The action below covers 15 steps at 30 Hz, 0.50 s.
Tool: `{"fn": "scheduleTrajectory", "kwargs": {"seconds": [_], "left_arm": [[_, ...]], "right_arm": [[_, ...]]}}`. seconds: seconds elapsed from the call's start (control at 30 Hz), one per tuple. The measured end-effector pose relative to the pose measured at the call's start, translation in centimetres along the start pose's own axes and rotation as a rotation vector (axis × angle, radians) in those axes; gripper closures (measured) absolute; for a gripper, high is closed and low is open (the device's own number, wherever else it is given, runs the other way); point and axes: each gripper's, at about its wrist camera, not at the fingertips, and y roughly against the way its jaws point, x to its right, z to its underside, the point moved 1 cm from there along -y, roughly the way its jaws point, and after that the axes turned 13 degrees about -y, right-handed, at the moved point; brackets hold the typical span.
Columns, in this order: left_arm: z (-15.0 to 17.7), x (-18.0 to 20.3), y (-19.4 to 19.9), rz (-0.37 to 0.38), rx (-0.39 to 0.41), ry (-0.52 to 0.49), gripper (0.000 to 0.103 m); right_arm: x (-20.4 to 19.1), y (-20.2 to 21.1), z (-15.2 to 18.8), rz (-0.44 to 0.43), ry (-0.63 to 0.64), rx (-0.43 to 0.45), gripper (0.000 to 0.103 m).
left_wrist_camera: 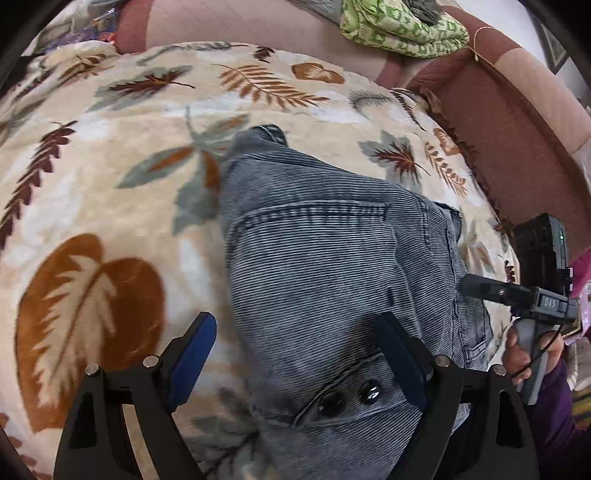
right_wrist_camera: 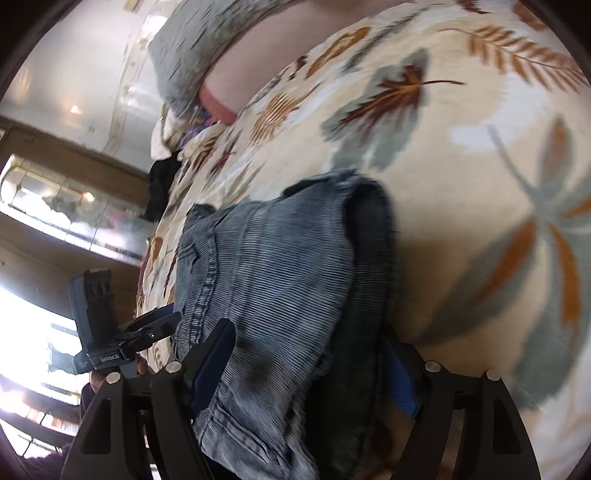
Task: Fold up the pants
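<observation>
Left gripper (left_wrist_camera: 295,354) jaws spread wide, hovering over the waist end of the pants (left_wrist_camera: 332,258); nothing clamped. Right gripper (right_wrist_camera: 310,362) jaws also wide, grey ribbed cloth lying between them, pads not seen pressing. Pants lie folded on the leaf-print blanket (left_wrist_camera: 110,147). Beyond, a green patterned cloth (left_wrist_camera: 399,26).

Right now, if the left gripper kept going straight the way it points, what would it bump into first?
Most likely the pants. The left gripper points down at them with its jaws open, and the grey fabric fills the space ahead. The blanket lies underneath. How near the cloth is, the picture does not show.
</observation>
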Motion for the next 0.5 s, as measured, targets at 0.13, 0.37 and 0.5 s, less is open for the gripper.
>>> {"fn": "scheduleTrajectory", "kwargs": {"seconds": [0.13, 0.37, 0.5], "left_arm": [[-0.4, -0.4, -0.7, 0.029, 0.010, 0.026, 0.015], [-1.1, 0.1, -0.1, 0.041, 0.030, 0.014, 0.049], [-1.9, -0.1, 1.6, 0.051, 0.074, 0.014, 0.067]], "right_arm": [[-2.0, -1.9, 0.2, 0.014, 0.076, -0.020, 0.025], [-3.8, -1.9, 0.4, 0.044, 0.134, 0.014, 0.063], [-6.0, -1.1, 0.7, 0.075, 0.196, 0.056, 0.069]]}}
